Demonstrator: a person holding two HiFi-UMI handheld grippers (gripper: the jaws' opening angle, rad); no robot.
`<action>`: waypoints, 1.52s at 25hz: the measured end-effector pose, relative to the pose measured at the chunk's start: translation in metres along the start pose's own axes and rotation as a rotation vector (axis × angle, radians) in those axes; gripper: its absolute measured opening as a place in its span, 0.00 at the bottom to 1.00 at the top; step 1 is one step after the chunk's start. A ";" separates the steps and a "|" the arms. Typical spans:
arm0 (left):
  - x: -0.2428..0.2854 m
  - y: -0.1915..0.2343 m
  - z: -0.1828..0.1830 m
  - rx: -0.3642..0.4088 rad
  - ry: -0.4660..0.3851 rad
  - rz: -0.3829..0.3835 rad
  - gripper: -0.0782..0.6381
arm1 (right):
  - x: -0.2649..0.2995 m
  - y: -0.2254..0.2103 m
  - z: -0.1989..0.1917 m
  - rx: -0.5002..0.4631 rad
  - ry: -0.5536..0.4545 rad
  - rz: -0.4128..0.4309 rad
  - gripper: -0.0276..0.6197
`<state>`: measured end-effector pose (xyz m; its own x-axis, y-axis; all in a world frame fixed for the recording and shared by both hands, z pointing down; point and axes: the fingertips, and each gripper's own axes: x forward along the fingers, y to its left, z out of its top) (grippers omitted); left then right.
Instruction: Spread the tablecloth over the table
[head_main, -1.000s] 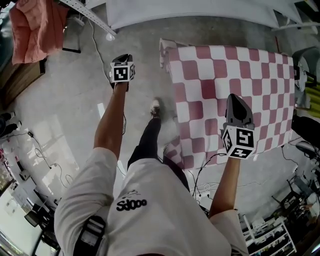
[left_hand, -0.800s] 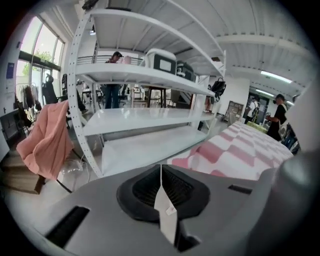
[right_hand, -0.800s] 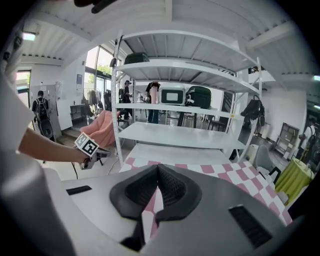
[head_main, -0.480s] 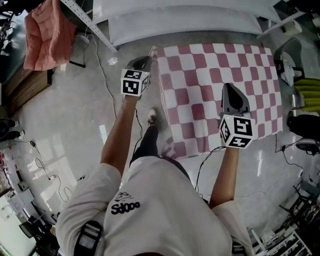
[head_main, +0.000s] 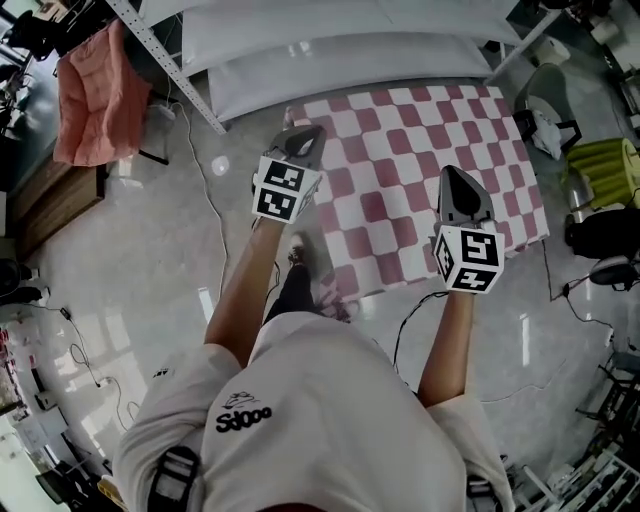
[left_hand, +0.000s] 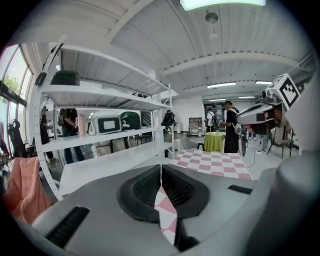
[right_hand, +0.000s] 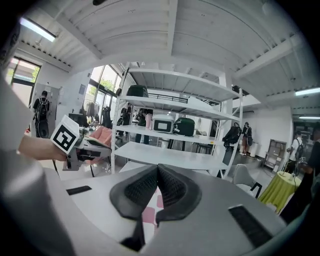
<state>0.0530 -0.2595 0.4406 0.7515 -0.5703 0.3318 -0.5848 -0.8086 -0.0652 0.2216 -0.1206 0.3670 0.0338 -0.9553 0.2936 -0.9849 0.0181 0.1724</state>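
Your left hand-held gripper (head_main: 302, 138) is clamped shut on a fold of the checked tablecloth (head_main: 420, 150). Your right hand-held gripper (head_main: 453, 178) is closed on the cloth too. It stretches out ahead of and between both, with its near edge drooping below them. Hold both grips level and the cloth taut, then lower them together so it settles flat without bunching.

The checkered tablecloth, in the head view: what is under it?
Nothing under the tablecloth shows: it covers whatever it lies over, so no table top or legs are visible. Beside its near edge only the grey floor appears.
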 end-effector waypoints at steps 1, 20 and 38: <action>-0.007 -0.010 0.008 0.020 -0.011 -0.006 0.16 | -0.011 -0.001 0.001 -0.003 -0.004 -0.008 0.08; -0.119 -0.153 0.093 0.162 -0.196 -0.108 0.16 | -0.160 -0.004 0.007 -0.062 -0.057 -0.082 0.08; -0.113 -0.174 0.088 0.175 -0.178 -0.145 0.16 | -0.167 -0.011 -0.002 -0.055 -0.043 -0.105 0.08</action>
<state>0.0969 -0.0674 0.3319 0.8745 -0.4506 0.1796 -0.4171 -0.8875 -0.1958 0.2271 0.0393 0.3175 0.1278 -0.9647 0.2304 -0.9653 -0.0676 0.2521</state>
